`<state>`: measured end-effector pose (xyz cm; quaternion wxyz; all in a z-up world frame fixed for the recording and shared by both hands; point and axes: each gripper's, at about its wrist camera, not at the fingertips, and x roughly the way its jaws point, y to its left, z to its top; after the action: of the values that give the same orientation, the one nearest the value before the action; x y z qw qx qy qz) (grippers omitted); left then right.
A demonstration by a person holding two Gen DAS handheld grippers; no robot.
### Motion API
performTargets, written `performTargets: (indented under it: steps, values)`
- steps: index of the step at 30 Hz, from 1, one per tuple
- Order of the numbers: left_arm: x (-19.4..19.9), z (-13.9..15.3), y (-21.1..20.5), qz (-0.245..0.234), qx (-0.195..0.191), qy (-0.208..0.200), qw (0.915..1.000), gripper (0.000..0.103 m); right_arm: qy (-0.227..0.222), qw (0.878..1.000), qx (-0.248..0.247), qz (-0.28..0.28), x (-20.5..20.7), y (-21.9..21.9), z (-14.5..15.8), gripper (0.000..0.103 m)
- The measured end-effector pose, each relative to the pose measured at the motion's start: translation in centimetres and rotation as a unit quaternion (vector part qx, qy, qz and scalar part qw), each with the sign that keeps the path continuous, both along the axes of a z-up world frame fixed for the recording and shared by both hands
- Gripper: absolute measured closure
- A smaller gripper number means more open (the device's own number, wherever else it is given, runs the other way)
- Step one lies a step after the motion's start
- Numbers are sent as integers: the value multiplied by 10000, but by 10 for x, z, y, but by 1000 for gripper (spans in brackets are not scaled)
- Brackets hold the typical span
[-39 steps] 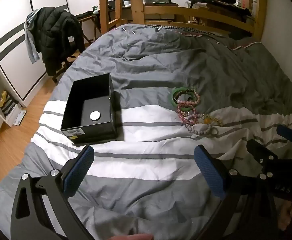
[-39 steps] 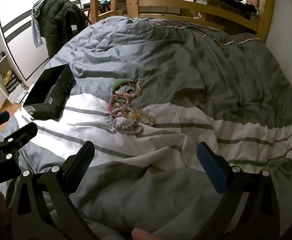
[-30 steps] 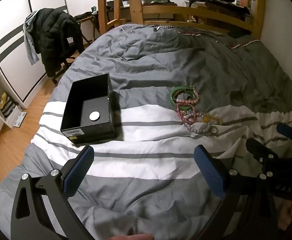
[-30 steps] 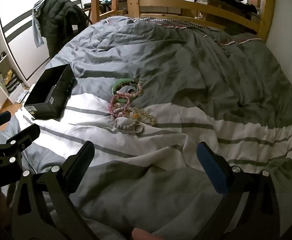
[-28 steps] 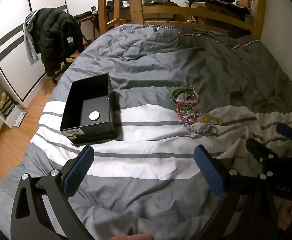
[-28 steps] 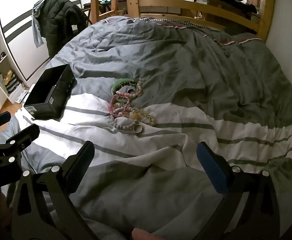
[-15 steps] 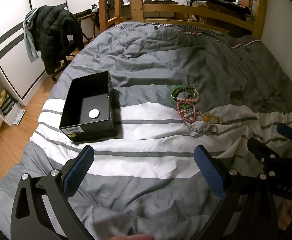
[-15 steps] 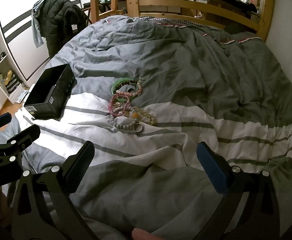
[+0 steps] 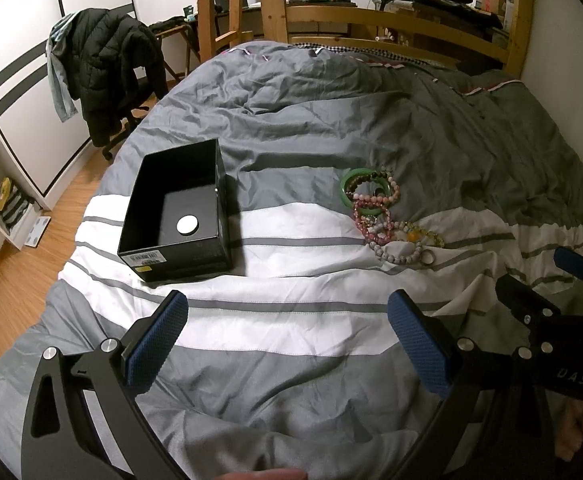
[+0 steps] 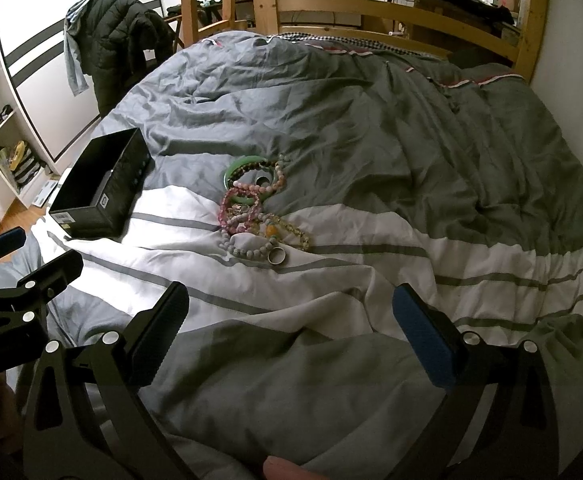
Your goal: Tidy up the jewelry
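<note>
Ahead-left of the left tongs (image 9: 287, 336), which gaped wide and empty, sat the black box (image 9: 179, 212). The bracelet pile (image 10: 257, 208) lay ahead of the right tongs (image 10: 291, 334), likewise spread wide, gripping nothing.

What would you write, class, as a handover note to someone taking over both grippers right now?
Left gripper and right gripper: both open, holding nothing, above the duvet.
Black box: open on the bed, left of the jewelry; only a small white disc inside.
Bracelets and a ring: heaped together on the duvet.
Done: nothing moved into the box.
Left: all the pieces.
</note>
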<state>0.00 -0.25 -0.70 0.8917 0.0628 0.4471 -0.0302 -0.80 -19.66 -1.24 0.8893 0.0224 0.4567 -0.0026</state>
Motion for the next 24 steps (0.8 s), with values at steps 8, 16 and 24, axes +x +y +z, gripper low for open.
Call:
performTargets:
  steps: [8, 16, 24]
  values:
    - [0, -3, 2, -2, -5, 3, 10000, 5, 12, 10000, 25, 25, 0, 0, 0, 2]
    - [0, -5, 1, 4, -29, 52, 10000, 5, 19, 10000, 19, 16, 1, -1, 0, 2]
    - [0, -6, 2, 20, -82, 96, 9999, 5, 24, 10000, 11, 21, 1, -1, 0, 2]
